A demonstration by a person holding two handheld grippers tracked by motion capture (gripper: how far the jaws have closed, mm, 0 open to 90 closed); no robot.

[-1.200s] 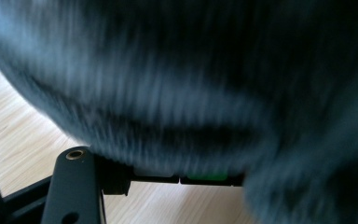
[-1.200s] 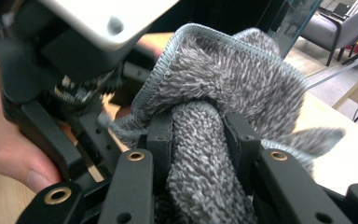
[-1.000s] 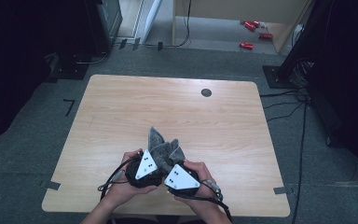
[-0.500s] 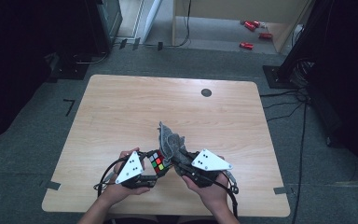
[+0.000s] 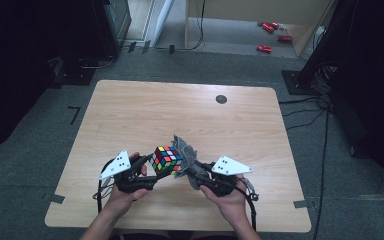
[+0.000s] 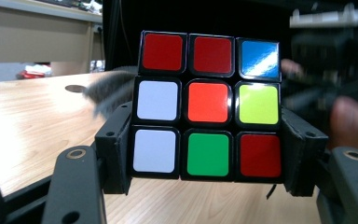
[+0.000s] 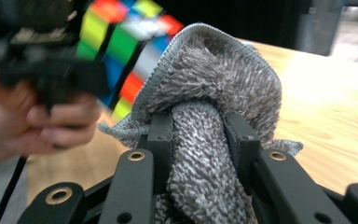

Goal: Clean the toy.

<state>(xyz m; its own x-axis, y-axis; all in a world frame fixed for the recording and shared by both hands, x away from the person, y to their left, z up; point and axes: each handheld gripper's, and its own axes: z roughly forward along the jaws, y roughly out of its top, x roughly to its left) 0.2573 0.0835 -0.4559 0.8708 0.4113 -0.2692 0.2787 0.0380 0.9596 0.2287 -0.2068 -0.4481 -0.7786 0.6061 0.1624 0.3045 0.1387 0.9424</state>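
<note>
My left gripper (image 5: 147, 167) clamps cube (image 5: 167, 159) by two sides, cube level, raised off table (image 5: 130, 115). My right gripper (image 5: 194, 172) pinches bunched cloth (image 5: 187, 152), cloth pointing forward, touching cube's right side.

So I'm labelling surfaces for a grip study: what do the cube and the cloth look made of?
The cube looks like hard black plastic with glossy coloured stickers; the blue one shows a bright glare. The cloth looks like grey microfibre, matte and fuzzy, with a short looped pile and a stitched hem; the exact fibre can't be told.
</note>
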